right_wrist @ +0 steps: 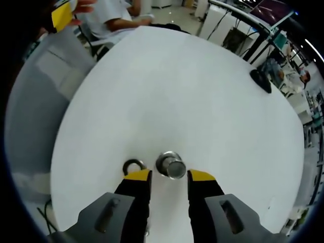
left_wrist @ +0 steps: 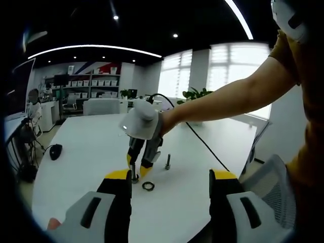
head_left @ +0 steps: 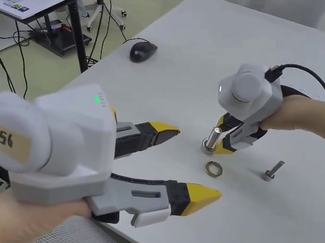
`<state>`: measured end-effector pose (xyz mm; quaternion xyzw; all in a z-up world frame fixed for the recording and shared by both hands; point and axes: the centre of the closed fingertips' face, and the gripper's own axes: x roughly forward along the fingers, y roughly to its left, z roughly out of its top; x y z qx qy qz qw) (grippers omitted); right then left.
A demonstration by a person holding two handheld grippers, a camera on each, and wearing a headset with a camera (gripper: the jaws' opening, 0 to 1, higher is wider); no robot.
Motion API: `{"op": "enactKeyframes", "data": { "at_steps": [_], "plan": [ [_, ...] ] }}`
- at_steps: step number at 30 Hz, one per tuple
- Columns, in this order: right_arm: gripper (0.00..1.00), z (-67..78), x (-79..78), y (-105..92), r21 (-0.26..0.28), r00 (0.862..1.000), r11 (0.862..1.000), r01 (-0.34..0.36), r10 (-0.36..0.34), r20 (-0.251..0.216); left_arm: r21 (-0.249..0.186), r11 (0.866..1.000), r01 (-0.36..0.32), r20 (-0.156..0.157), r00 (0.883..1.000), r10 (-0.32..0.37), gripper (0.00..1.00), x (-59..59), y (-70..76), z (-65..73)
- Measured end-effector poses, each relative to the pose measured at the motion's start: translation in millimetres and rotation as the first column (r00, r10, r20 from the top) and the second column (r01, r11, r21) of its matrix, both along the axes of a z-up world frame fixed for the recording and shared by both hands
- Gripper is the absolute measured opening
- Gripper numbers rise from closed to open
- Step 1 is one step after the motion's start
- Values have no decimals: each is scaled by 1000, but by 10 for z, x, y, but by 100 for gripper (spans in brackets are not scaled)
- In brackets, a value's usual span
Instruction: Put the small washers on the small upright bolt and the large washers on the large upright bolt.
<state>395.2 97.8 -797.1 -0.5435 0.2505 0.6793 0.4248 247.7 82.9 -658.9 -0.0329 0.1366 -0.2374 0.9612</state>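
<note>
The large bolt (head_left: 210,139) stands upright on the white table (head_left: 207,59), and my right gripper (head_left: 219,137) points down at it, open, with its yellow tips on either side of the bolt's top. From the right gripper view I look down on the bolt (right_wrist: 170,165) just ahead of my right gripper (right_wrist: 169,178). A loose washer (head_left: 213,169) lies flat beside the bolt, also seen as the washer (right_wrist: 133,166). The small bolt (head_left: 273,170) stands to the right. My left gripper (head_left: 190,161) hovers open at the near left, holding nothing, aimed at the washer (left_wrist: 148,186).
A black mouse (head_left: 142,50) lies far back on the table. A cable (head_left: 308,73) trails behind the right hand. The table edge runs along the left, with a desk stand (head_left: 77,28) and floor beyond. A person sits at the table's far side (right_wrist: 116,15).
</note>
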Motion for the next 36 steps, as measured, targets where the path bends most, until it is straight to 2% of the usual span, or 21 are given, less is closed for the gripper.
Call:
{"op": "enactKeyframes", "data": {
  "at_steps": [5,10,15,22,32,36],
  "plan": [
    [29,64,-38,-156,-6,1000,1000,27,-27,-1,10,1000,19,9,1000,-19,61,-16,-62,47],
    [29,60,-103,-250,-11,999,999,47,-47,-11,13,999,30,31,999,-31,61,-30,-111,120],
    [30,-25,-232,-288,-14,998,998,56,-57,-36,16,999,37,40,998,-38,61,-69,-136,146],
    [31,-212,-373,-307,-32,994,996,79,-82,-78,20,1000,24,37,999,-25,61,-110,-100,132],
    [32,-286,-345,-244,-26,988,993,119,-121,-101,16,1000,11,33,999,-11,61,-128,-75,113],
    [33,-303,-385,-237,-32,984,991,127,-130,-124,15,1000,5,30,1000,-6,61,-124,-60,104]
  ]
}}
